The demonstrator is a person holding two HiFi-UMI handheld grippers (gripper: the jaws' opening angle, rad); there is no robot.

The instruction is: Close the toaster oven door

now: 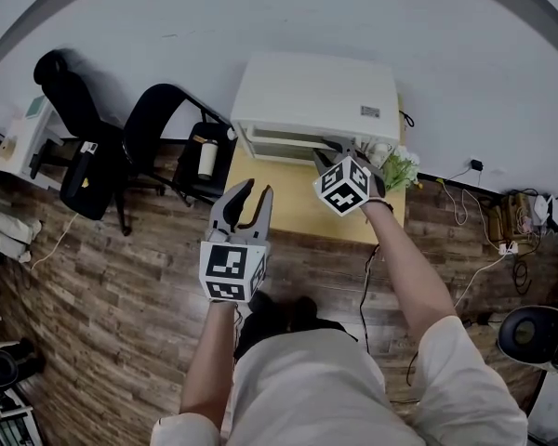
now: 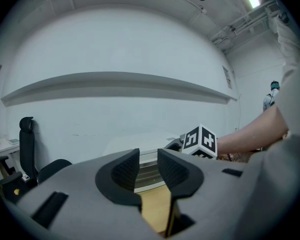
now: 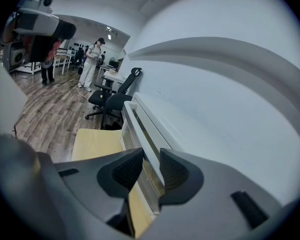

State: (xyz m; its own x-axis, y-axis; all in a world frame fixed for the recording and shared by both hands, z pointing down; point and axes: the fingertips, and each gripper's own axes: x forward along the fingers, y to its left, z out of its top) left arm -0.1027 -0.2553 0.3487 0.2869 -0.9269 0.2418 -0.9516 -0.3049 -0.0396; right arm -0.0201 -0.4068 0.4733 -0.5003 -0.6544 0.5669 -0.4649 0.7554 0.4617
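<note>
The white toaster oven (image 1: 316, 96) stands at the back of a light wooden table (image 1: 288, 203), its glass door upright against the front. My right gripper (image 1: 339, 151) is at the oven's front right. In the right gripper view its jaws (image 3: 146, 156) straddle the white door handle (image 3: 138, 126), the bar filling the gap between the pads. My left gripper (image 1: 253, 193) hovers over the table's near left edge, open and empty. In the left gripper view, the oven front (image 2: 149, 168) shows through the gap of the left gripper (image 2: 148, 156), well ahead.
Two black office chairs (image 1: 84, 147) (image 1: 167, 119) stand left of the table, with a bottle (image 1: 207, 156) by the nearer one. A small green plant (image 1: 400, 167) sits at the oven's right. Cables (image 1: 474, 212) trail on the wooden floor at right. A person (image 3: 92, 64) stands far off.
</note>
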